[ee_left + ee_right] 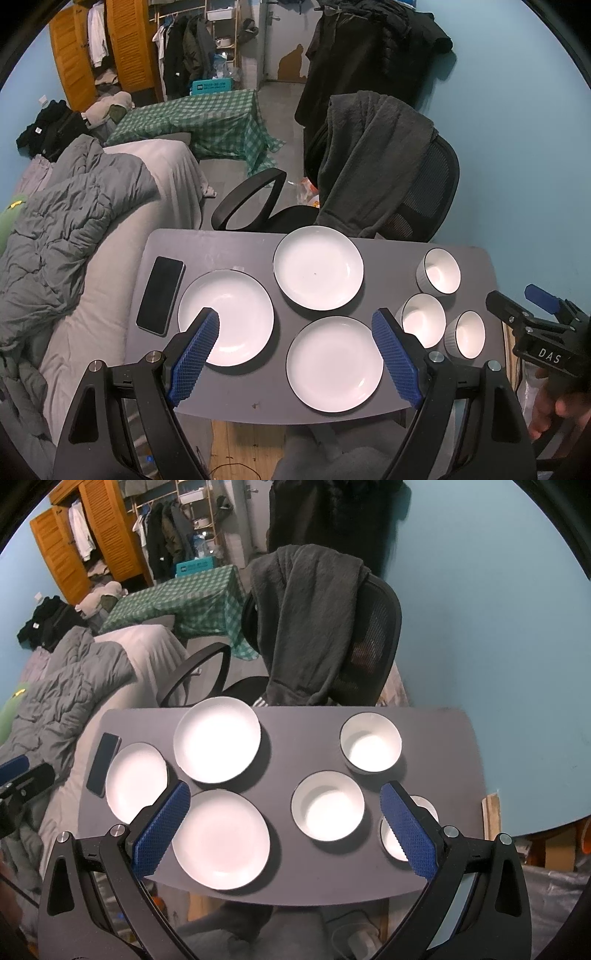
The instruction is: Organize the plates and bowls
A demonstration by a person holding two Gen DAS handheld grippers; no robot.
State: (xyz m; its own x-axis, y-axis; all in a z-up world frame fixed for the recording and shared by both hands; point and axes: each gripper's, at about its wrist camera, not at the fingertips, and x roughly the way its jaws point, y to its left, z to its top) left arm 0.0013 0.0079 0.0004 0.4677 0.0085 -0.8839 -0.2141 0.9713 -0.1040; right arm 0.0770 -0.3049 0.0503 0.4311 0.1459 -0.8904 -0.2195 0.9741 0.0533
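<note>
Three white plates lie apart on the grey table (258,254): a left plate (236,310), a far plate (318,267) and a near plate (334,363). Three white bowls stand at the right: far bowl (439,270), middle bowl (423,319), near bowl (468,334). In the right wrist view they are the left plate (136,781), far plate (218,738), near plate (221,840), far bowl (370,743), middle bowl (327,805) and near bowl (391,843). My left gripper (295,321) is open and empty above the plates. My right gripper (284,794) is open and empty above the near table edge.
A black phone (161,295) lies at the table's left edge. An office chair with a grey garment (373,166) stands behind the table. A bed with a grey quilt (74,221) is at the left. The right gripper also shows at the right of the left wrist view (535,314).
</note>
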